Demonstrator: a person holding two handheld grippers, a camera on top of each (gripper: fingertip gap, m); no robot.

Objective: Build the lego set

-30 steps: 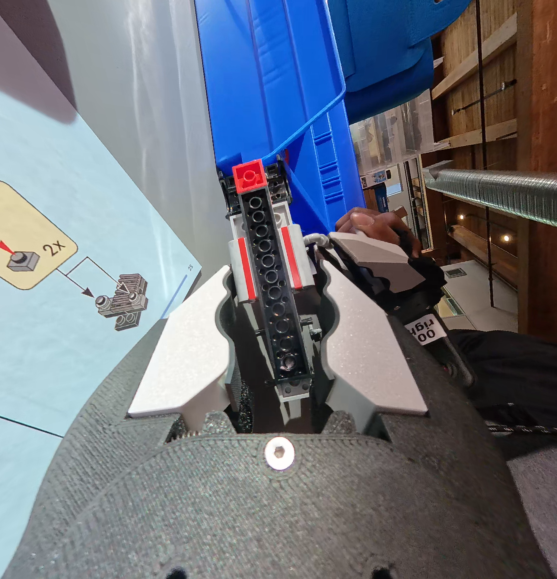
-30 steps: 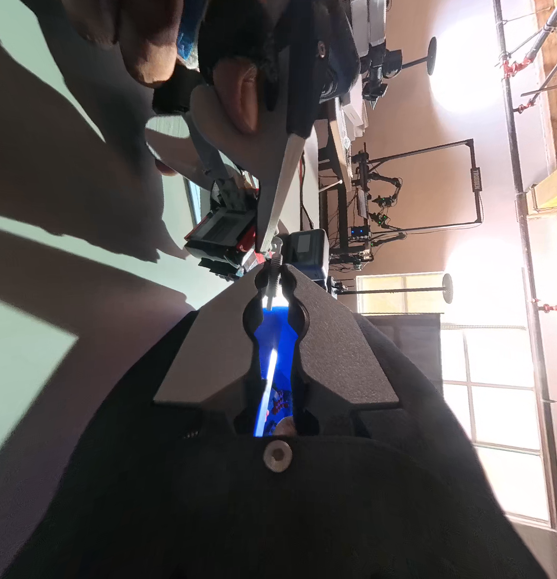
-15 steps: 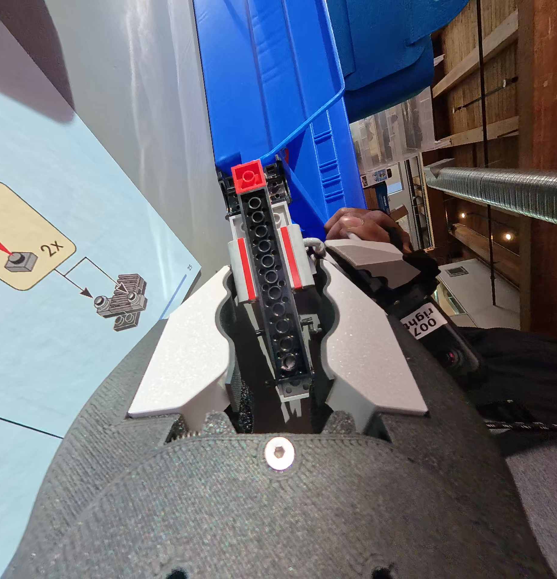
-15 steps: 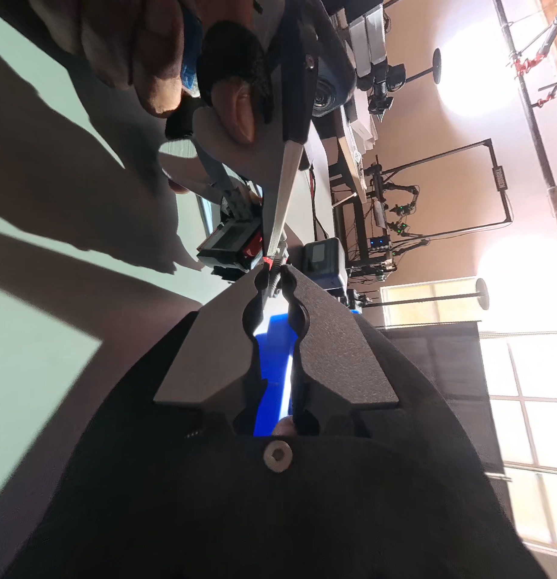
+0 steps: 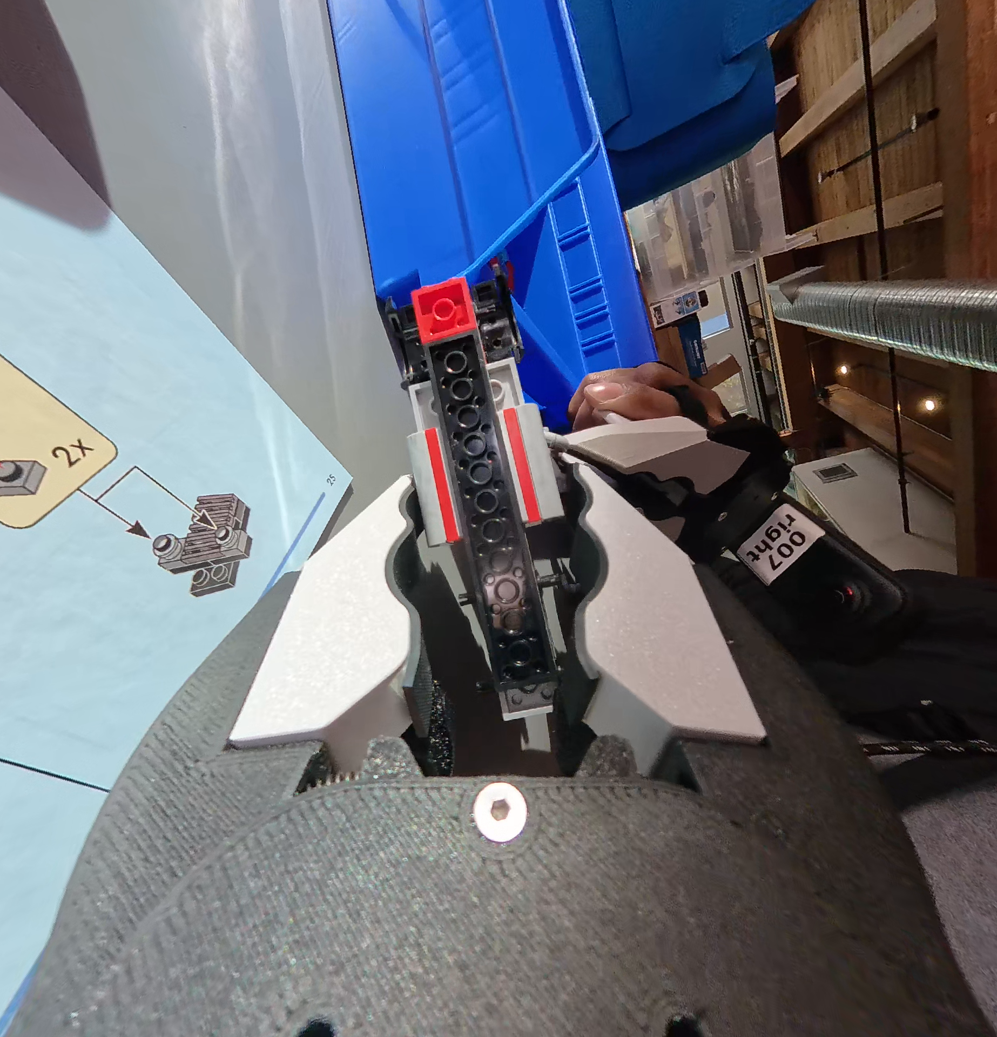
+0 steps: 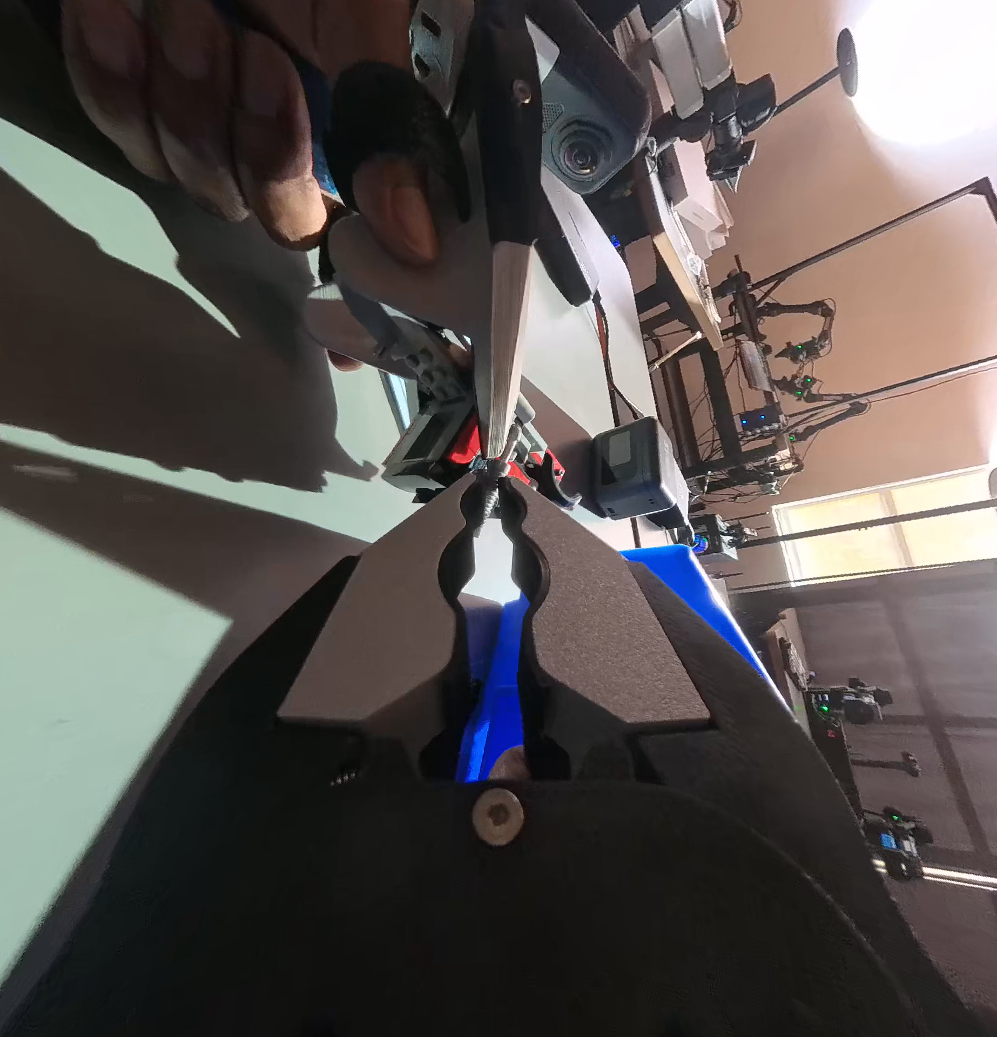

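Moved since earlier: right gripper (image 6: 489, 494) shifted closer against the model's side, its small grey piece (image 6: 492, 487) now at the model; left view's grip unchanged.
Left gripper (image 5: 493, 508): partly open, clamped around lego model (image 5: 482, 505), held up off the table.
Lego model: long black holed beam, grey panels with red stripes, red brick (image 5: 444, 310) at far end.
Right gripper: fingertips nearly together, pinching small grey piece, touching model's side.
Hand (image 5: 634, 395): on right gripper, beside model.
Instruction booklet (image 5: 120, 505): flat on table, left of model.
Blue bin (image 5: 485, 140): behind model.
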